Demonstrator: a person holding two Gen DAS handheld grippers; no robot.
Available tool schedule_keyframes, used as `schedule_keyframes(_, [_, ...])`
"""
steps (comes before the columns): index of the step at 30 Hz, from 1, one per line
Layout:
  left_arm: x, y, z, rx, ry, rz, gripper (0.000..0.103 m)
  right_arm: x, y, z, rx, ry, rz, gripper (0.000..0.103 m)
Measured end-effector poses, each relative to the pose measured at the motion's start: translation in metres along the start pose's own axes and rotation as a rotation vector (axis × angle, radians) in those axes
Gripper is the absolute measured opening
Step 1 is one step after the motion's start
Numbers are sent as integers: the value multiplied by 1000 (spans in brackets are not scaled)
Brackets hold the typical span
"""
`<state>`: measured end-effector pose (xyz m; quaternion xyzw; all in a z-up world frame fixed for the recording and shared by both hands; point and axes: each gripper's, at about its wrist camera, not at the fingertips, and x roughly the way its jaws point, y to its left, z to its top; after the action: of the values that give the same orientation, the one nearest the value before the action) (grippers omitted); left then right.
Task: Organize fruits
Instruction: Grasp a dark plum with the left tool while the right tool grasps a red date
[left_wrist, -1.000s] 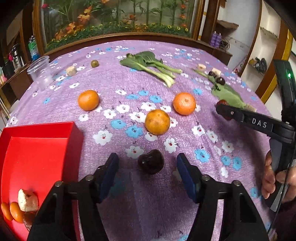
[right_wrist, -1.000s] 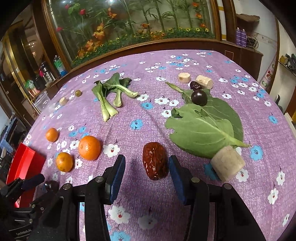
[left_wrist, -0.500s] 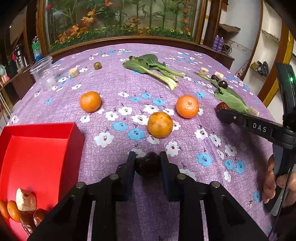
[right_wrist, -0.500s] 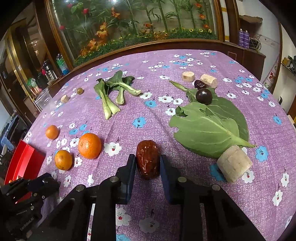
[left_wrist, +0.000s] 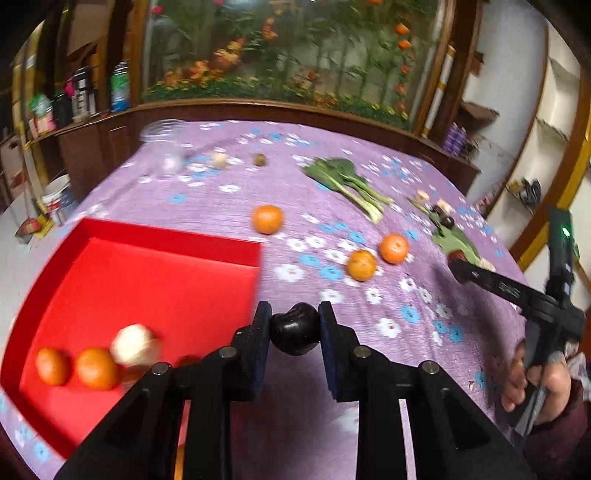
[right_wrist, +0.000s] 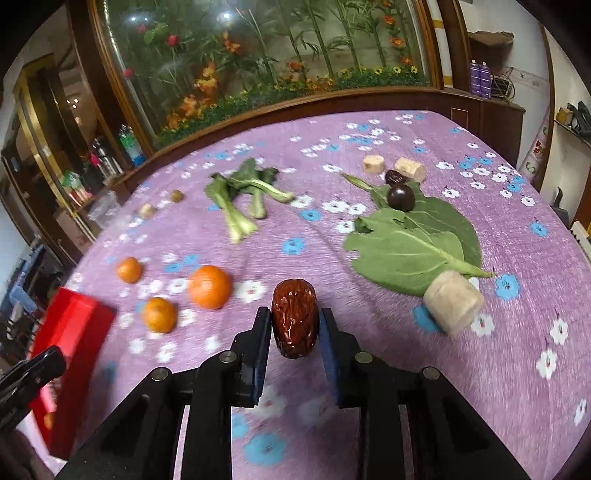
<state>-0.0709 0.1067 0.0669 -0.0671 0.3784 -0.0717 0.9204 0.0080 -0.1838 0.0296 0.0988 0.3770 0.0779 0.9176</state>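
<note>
My left gripper (left_wrist: 294, 330) is shut on a dark purple plum (left_wrist: 295, 328) and holds it above the purple cloth, just right of the red tray (left_wrist: 155, 280). The tray holds two small oranges (left_wrist: 94, 367) and a pale chunk (left_wrist: 133, 343). My right gripper (right_wrist: 295, 325) is shut on a wrinkled red date (right_wrist: 294, 317) lifted off the cloth. Three oranges lie loose: one (left_wrist: 267, 219) farther back, two (left_wrist: 362, 264) (left_wrist: 394, 248) side by side. The right gripper also shows in the left wrist view (left_wrist: 461, 267).
Bok choy (right_wrist: 243, 195) lies mid-table. A big green leaf (right_wrist: 413, 243) carries a dark plum (right_wrist: 401, 196), with another date (right_wrist: 395, 177) and pale chunks (right_wrist: 452, 301) around it. A clear cup (left_wrist: 162, 147) and a small green fruit (left_wrist: 259, 159) stand far back.
Both grippers went from open to shut on their fruit, then lifted. The left one has swung left toward the red tray with the plum; the right one has risen with the date.
</note>
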Motion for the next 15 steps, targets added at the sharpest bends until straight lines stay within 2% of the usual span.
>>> schedule_keyframes(6, [-26, 49, -10, -96, -50, 57, 25, -25, 42, -16, -30, 8, 92, 28])
schedule_keyframes(15, [-55, 120, -29, -217, -98, 152, 25, -24, 127, -50, -75, 110, 260, 29])
